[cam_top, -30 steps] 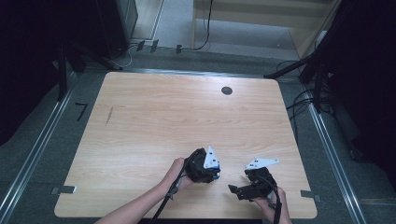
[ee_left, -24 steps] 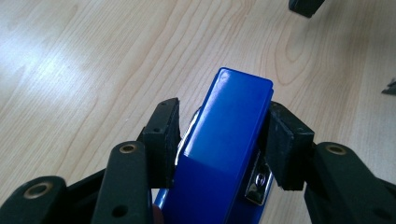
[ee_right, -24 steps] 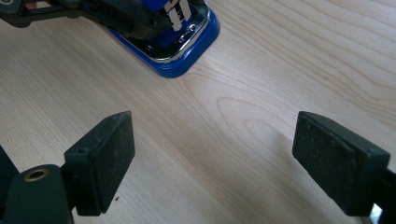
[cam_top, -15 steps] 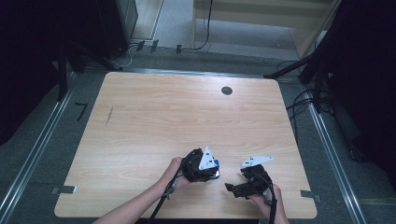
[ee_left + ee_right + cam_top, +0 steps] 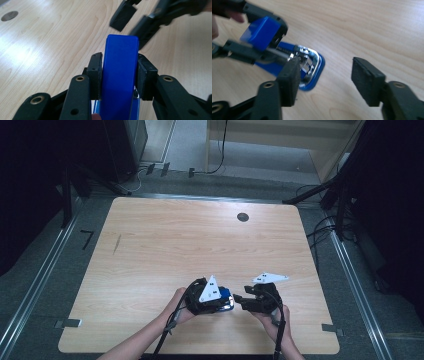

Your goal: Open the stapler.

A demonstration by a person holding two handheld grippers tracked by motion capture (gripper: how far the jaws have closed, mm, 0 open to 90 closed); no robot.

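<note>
Blue stapler clamped in left tool; we see right tool, at its 3 o'clock, narrowing half-wide, empty, nearing the base.

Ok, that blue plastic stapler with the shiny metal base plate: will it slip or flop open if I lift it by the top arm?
The blue plastic stapler looks rigid, and the left gripper clamps its smooth sides, so it may slide. The metal base plate seems hinged apart, so it probably swings.

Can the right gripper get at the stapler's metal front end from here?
Probably yes: right gripper is open, facing the stapler with bare table between; left gripper clamps only the blue top.
</note>
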